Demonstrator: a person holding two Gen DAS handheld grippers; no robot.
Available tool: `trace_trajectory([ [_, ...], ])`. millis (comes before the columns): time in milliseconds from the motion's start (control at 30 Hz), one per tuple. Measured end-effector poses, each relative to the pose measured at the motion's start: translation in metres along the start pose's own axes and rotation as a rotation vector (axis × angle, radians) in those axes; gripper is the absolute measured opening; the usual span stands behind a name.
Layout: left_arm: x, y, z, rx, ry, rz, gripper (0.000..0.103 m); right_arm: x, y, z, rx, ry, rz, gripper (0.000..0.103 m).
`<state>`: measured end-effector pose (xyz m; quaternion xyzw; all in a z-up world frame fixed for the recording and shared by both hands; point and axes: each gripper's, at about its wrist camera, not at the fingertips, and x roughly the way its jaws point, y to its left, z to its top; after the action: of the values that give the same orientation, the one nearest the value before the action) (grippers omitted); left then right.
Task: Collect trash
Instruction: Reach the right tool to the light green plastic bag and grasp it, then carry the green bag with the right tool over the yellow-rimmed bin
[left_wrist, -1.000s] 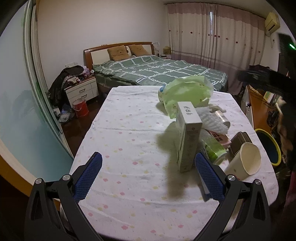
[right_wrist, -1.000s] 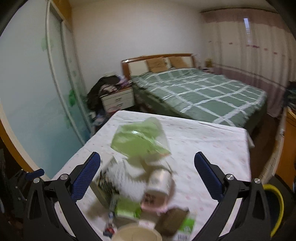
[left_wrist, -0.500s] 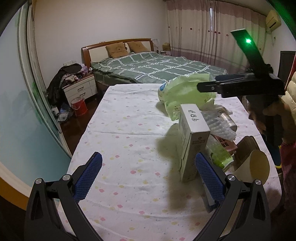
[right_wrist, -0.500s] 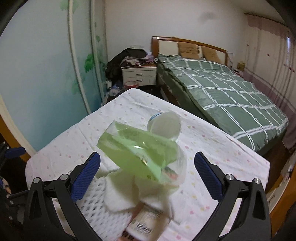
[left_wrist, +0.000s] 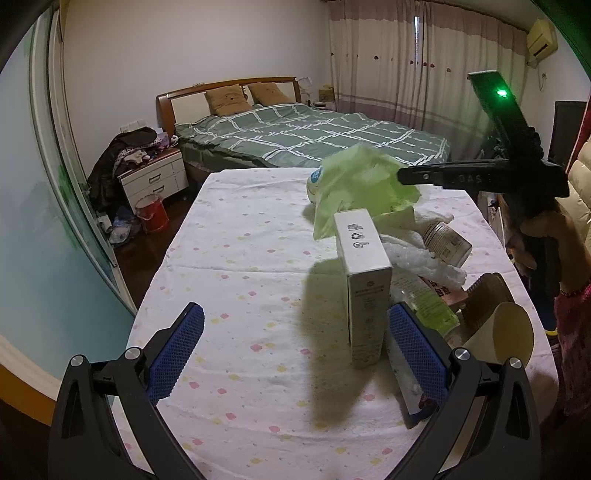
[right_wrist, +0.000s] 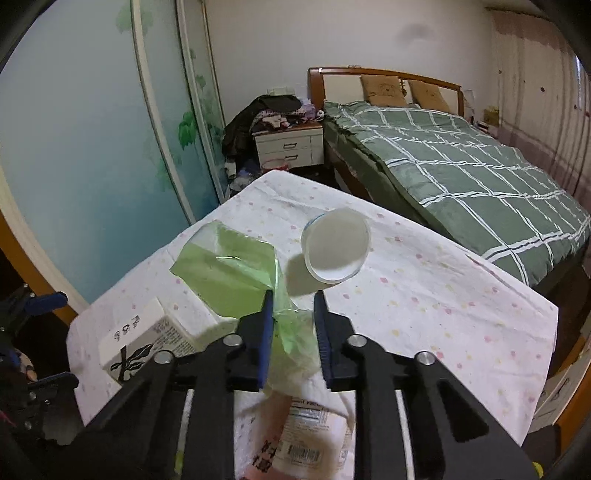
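A pile of trash lies on the table (left_wrist: 240, 258). A green plastic bag (left_wrist: 354, 184) lies on top at the far side; it also shows in the right wrist view (right_wrist: 229, 273). My right gripper (right_wrist: 293, 317) has its fingers closed in on the bag's bunched end. It shows from the side in the left wrist view (left_wrist: 402, 176). A white carton (left_wrist: 364, 284) stands upright in front of my left gripper (left_wrist: 295, 339), which is open and empty. A white lidded tub (right_wrist: 334, 249) lies behind the bag.
White foam netting (left_wrist: 421, 258), a jar (left_wrist: 447, 240), a green bottle (left_wrist: 428, 306) and a paper cup (left_wrist: 506, 336) lie right of the carton. A bed (left_wrist: 314, 136) stands beyond the table, a nightstand (left_wrist: 155, 177) and a red bucket (left_wrist: 151, 214) at left.
My right gripper came down onto the green bag and its fingers closed from wide open to a narrow grip on it. My left gripper stayed open and moved slightly closer to the carton.
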<state>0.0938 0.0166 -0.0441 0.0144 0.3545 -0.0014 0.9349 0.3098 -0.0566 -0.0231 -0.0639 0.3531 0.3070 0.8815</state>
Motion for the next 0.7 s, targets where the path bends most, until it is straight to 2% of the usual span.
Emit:
trace_trajectory([
  [300, -0.006, -0.003, -0.002, 0.012, -0.017, -0.007, 0.099, -0.058, -0.002, 0.007, 0.072, -0.164, -0.029, 0.015],
  [533, -0.005, -0.009, -0.002, 0.027, -0.016, -0.017, 0.099, -0.089, -0.018, 0.006, 0.145, -0.233, -0.032, 0.015],
  [700, -0.004, -0.014, -0.001, 0.036, -0.016, -0.025, 0.099, -0.092, -0.026, 0.011, 0.185, -0.252, -0.053, 0.015],
])
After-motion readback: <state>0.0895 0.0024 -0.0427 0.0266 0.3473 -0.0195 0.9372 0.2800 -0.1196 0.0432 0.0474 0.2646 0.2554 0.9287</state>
